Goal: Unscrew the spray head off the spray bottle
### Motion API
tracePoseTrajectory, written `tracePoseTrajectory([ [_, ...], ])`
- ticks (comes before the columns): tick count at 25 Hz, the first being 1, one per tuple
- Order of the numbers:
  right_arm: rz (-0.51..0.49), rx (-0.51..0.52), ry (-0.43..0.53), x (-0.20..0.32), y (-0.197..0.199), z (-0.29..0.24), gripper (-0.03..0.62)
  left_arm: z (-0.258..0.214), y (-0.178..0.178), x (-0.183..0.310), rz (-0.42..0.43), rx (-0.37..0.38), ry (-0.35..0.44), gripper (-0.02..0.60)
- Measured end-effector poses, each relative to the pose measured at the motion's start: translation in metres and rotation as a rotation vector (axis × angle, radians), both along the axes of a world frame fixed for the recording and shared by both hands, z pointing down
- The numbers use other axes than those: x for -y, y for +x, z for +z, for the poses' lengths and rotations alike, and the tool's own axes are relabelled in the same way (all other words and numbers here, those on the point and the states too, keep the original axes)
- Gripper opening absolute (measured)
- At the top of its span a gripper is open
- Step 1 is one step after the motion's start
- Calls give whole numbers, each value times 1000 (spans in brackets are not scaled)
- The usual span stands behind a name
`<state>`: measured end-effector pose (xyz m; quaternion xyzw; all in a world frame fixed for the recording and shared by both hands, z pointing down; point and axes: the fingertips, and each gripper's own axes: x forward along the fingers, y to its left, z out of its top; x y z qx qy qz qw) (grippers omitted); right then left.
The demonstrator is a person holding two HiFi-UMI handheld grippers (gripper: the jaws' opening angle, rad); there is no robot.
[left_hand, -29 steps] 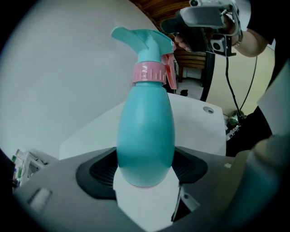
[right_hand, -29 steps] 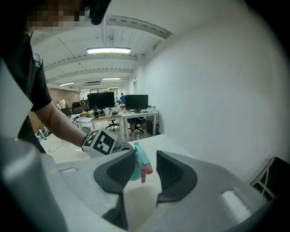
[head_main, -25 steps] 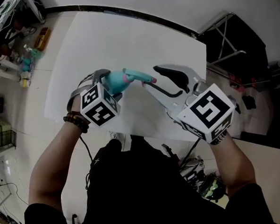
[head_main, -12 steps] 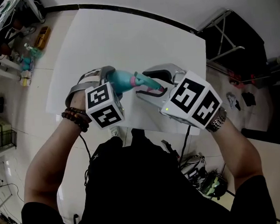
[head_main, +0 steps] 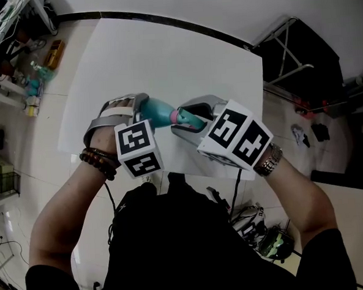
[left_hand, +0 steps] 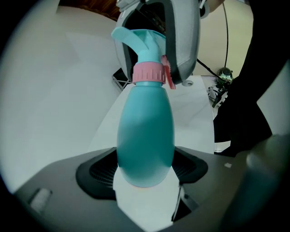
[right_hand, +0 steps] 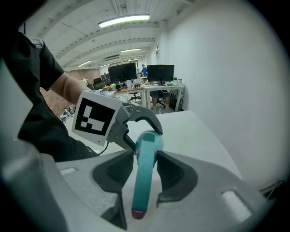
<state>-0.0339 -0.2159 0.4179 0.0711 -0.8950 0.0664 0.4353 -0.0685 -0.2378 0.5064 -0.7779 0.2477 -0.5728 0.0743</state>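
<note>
A teal spray bottle (head_main: 158, 111) with a pink collar (left_hand: 148, 72) is held above the white table (head_main: 163, 50). My left gripper (head_main: 143, 104) is shut on the bottle's body (left_hand: 146, 131), with a pad on each side. The teal spray head (right_hand: 145, 176) points toward the right gripper camera, pink nozzle tip (right_hand: 138, 213) nearest. My right gripper (head_main: 195, 113) has just been closing with the spray head between its jaws, and its pads now press on it just beyond the collar. In the right gripper view the left gripper's marker cube (right_hand: 96, 117) sits behind the bottle.
Boxes and bottles lie on the floor (head_main: 36, 70) at far left. A black folding stand (head_main: 292, 49) is off the table's right corner. Cables and gear (head_main: 267, 237) lie by the person's feet. Desks with monitors (right_hand: 136, 74) stand far behind.
The right gripper moved left and down from beside the bottle onto the spray head. The left gripper rolled with the bottle and its marker cube now faces the camera more squarely.
</note>
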Motion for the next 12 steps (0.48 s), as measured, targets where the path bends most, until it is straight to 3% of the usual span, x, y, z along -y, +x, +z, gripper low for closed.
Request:
tracePoseTrajectory([
  [2,5,-6,7,1,2,1,126,0,1,0,6,14,-1,394],
  [6,-51,-28,63,-3,4,2,124,1,3,-6,24,20,-45,393],
  [12,-356,-154,377,-14,13,9,123,5,10,-19,79,27,-140,393],
])
